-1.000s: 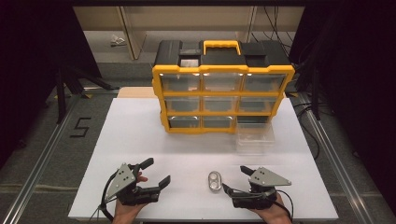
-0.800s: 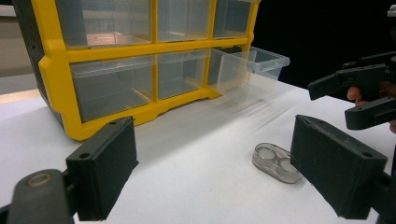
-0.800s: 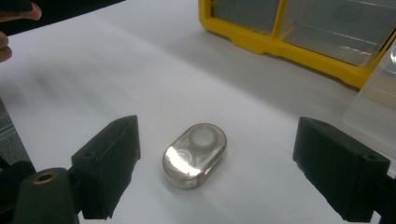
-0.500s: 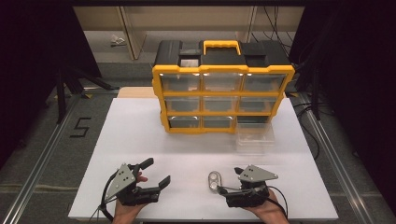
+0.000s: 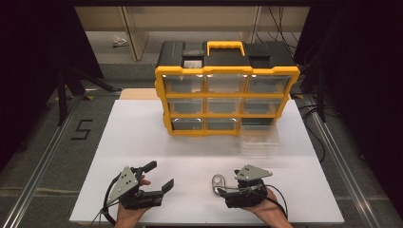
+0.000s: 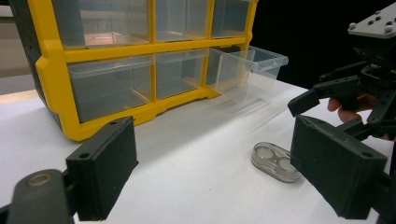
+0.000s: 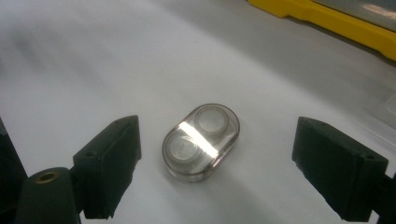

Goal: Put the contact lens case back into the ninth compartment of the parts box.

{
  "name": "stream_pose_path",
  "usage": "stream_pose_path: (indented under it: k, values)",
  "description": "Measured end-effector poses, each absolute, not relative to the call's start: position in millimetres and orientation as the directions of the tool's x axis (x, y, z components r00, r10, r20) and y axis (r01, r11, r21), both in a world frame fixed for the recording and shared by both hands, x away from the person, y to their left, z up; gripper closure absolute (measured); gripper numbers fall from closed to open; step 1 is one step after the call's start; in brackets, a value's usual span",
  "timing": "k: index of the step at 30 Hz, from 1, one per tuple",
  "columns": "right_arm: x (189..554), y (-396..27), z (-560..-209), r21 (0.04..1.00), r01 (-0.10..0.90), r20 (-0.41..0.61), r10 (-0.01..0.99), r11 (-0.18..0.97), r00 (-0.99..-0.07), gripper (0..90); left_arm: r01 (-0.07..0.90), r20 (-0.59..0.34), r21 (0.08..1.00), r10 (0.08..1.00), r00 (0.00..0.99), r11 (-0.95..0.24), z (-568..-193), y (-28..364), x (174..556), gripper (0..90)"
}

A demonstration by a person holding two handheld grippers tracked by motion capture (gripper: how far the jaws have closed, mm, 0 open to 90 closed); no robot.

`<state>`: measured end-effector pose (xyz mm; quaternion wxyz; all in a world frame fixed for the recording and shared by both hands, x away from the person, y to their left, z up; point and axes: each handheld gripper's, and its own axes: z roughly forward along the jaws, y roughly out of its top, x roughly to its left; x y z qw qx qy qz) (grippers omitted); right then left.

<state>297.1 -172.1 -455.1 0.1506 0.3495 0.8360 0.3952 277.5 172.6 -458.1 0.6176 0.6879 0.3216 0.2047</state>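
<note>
A small clear oval case [image 5: 218,182] [image 7: 201,141] [image 6: 276,161] with two round wells lies flat on the white table [image 5: 142,137] near the front. My right gripper [image 5: 227,190] [image 7: 215,168] is open, its two jaws on either side of the case without touching it. My left gripper [image 5: 159,176] [image 6: 219,172] rests open at the front left, nothing between its jaws. In the left gripper view the right gripper [image 6: 327,100] and a hand sit at the right, beyond the case.
A yellow and black organizer [image 5: 227,95] with clear drawers stands at the middle back of the table. One clear drawer [image 5: 259,137] [image 6: 247,70] is pulled out at its lower right. Metal rails [image 5: 43,156] run along both sides of the table.
My right gripper has moved left toward the clear case and now has its jaws around it. The left gripper has stayed in place.
</note>
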Motion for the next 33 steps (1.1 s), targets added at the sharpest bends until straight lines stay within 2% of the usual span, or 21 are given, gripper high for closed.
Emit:
stream_pose_path:
  k: [18, 33]
  values:
    - [312, -151, -466, 0.692, 0.508, 0.028, 0.684, 0.513, -0.729, 19.2, 0.19, -0.118, 0.981, 0.693, 0.711, -0.028, -458, 173, 278, 14.5]
    - [322, -149, -471, 0.657, 0.558, 0.061, 0.702, 0.507, -0.71, 22.2, 0.19, -0.116, 0.981, 0.691, 0.713, -0.032, -458, 172, 278, 14.6]
